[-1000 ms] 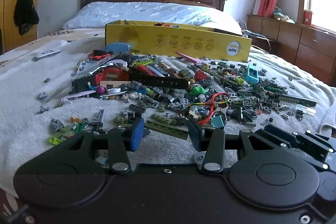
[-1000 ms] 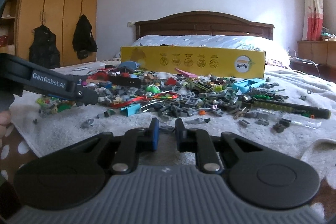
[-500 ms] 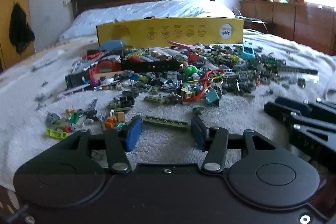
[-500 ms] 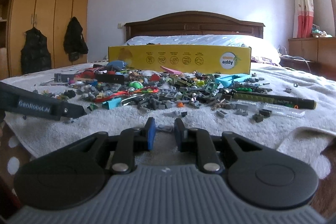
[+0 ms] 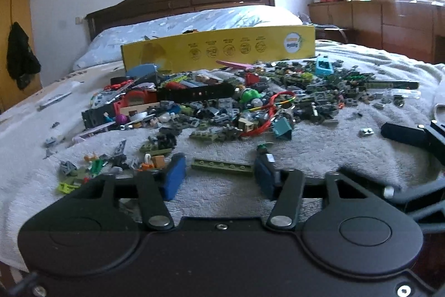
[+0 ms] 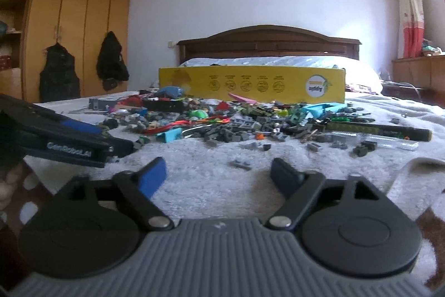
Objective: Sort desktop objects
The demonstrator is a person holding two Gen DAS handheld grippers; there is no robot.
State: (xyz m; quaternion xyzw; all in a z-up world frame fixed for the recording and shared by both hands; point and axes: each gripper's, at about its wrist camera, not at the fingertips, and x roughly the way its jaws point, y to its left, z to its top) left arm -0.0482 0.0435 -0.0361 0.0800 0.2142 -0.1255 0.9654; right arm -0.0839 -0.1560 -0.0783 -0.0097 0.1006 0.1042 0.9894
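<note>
Item, olive-green studded plate: one long flat brick lying alone on the white blanket, just ahead of the left claw and in line with the gap between its blue pads. Its long axis runs crosswise to the claw, roughly from one pad toward the other, so the piece presents end-on to each pad, not by its narrow width. Judged the likely next pick, and the left hand is the nearer one for it.

Left claw: partly spread and closing at this moment; nothing sits between its pads, and the plate lies beyond the tips, apart from them.

Right claw: spread wide and opening, nothing between the pads. One small grey brick lies on the blanket just ahead of it, slightly right of centre in the gap, not touched.

Count of stock:
- Yellow cardboard box, one, standing across the bed behind the heap, printed side facing the cameras.
- Main heap of loose bricks, one, too many pieces to count; mostly grey and dark green, with red, blue and bright green among them.
- Small side cluster, one, near the left claw's left pad, with orange, green and grey bits; number unclear.
- Teal block, one, at the heap's near edge.

Sorting is judged barely begun; most pieces remain in the heap.
</note>
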